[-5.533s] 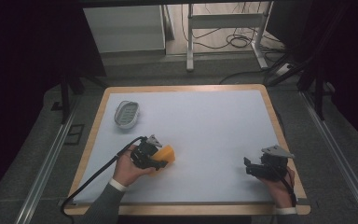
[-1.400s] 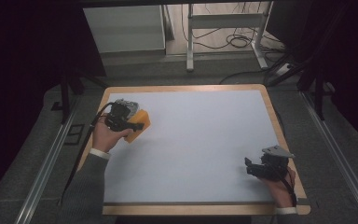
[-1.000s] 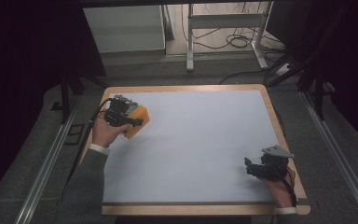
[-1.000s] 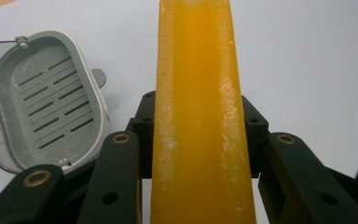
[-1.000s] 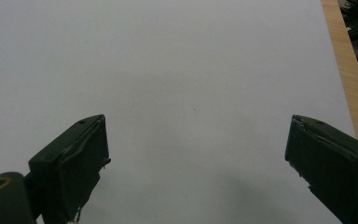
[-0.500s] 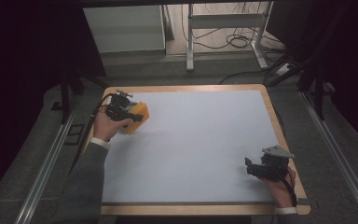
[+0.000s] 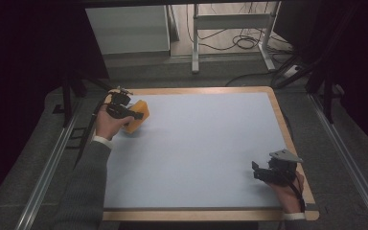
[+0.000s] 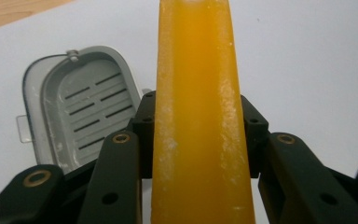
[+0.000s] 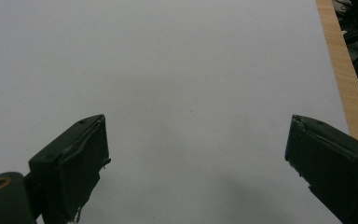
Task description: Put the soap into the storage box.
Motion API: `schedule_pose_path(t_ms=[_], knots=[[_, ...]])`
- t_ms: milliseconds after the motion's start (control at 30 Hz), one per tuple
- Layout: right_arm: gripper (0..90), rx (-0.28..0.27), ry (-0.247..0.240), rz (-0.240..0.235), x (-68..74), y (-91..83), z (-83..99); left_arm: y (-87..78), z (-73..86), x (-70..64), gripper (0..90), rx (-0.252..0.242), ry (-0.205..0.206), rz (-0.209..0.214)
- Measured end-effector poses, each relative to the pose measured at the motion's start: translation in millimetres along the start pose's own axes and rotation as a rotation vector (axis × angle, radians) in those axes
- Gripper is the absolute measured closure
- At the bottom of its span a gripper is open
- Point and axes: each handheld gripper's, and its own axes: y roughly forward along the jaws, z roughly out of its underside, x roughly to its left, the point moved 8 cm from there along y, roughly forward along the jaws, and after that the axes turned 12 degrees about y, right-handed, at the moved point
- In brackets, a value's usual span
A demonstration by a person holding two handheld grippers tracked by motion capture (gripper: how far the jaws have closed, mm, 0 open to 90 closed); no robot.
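Left gripper view: your left tool pinches the orange soap; lower it squarely over the grey dish. Right tool sits spread.

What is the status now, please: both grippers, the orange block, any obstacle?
Left gripper shut on orange block, above grey slotted dish. Right gripper open, empty. No obstacle seen.

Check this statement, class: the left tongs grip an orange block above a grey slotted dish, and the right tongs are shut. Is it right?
One error: the right tongs are open, jaws wide apart, as the right gripper view shows. The left tongs do grip the orange block above the grey slotted dish.
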Motion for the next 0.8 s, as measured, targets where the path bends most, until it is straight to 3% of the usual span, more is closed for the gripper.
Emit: schedule_pose_path(t_ms=[367, 533, 700, 800], knots=[[6.2, -0.008, 0.002, 0.010, -0.5, -0.2, -0.6, 3.8, -8.0, 15.8, 60.7, 0.002, -0.039, -0.017], [6.3, -0.010, 0.005, 0.010, -0.9, -0.8, -0.8, 5.4, -13.4, 20.4, 60.7, -0.018, -0.064, -0.018], [6.3, -0.007, 0.007, 0.011, -1.0, -0.5, -0.4, 10.4, -13.5, 27.8, 60.7, -0.020, -0.092, -0.044], [6.3, -0.008, 0.005, 0.012, -0.7, -0.2, -0.3, 12.2, -13.1, 31.6, 60.7, -0.016, -0.112, -0.033]])
